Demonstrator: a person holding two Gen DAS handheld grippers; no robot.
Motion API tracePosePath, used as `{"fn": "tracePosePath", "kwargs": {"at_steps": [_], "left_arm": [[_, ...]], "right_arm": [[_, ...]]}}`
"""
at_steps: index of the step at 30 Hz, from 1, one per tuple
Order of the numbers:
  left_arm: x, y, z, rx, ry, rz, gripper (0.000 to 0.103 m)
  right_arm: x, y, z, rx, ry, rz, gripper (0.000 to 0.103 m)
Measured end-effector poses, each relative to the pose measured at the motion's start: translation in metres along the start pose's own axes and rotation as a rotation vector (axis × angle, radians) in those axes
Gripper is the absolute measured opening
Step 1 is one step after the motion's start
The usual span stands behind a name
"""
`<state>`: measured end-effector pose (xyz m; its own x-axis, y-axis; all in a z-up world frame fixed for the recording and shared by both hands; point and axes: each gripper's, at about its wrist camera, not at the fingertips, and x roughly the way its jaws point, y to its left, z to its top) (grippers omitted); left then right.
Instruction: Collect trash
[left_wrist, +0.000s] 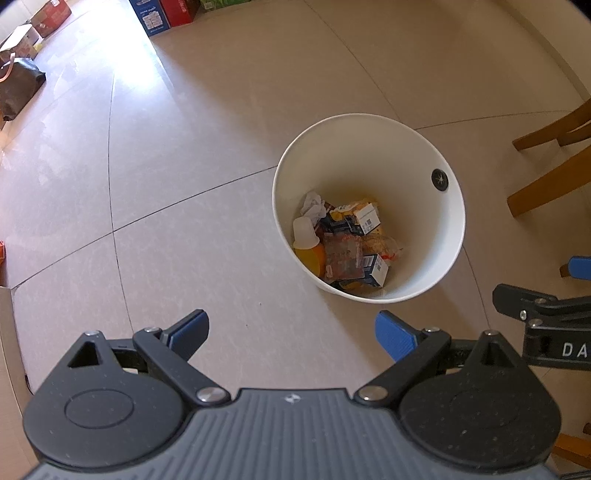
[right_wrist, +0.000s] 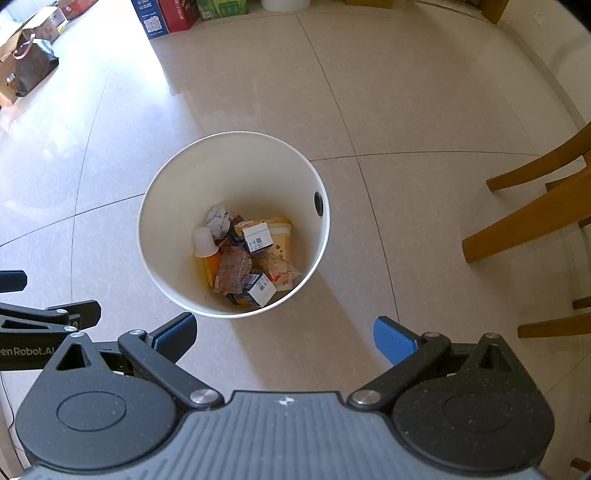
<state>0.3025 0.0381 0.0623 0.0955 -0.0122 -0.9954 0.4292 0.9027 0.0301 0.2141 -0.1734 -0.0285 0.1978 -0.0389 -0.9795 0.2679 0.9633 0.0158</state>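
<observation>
With both tools empty above the bin:
Left gripper (left_wrist: 291, 332): released.
Right gripper (right_wrist: 284, 334): released.
White wastebasket (right_wrist: 155, 206): 12 o'clock; judged full enough, seek floor litter.

In the left wrist view, the white letters "DA" stand on the black body of the right claw (left_wrist: 535, 280), at the right edge; the rest of the word is cut off. In the right wrist view, "enRobot.AI" stands in grey on the black body of the left claw (right_wrist: 48, 291), at the left edge, and its beginning is cut off. The small cartons (right_wrist: 257, 238) in the bin (right_wrist: 236, 177) carry printed codes, too small to read.
</observation>
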Motion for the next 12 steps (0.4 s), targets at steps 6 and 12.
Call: {"fn": "tracePosePath", "kwargs": {"at_steps": [6,12], "left_arm": [[-0.0029,-0.0002,0.0003,0.001,-0.005,0.001,0.096],[-0.0044,-0.0008,-0.0006,0.009,-0.004,0.0,0.096]], "right_arm": [[-0.0015,-0.0013,0.0001,0.005,-0.002,-0.004,0.103],[-0.0041,-0.0032,-0.0005,0.008,-0.005,-0.003,0.103]]}}
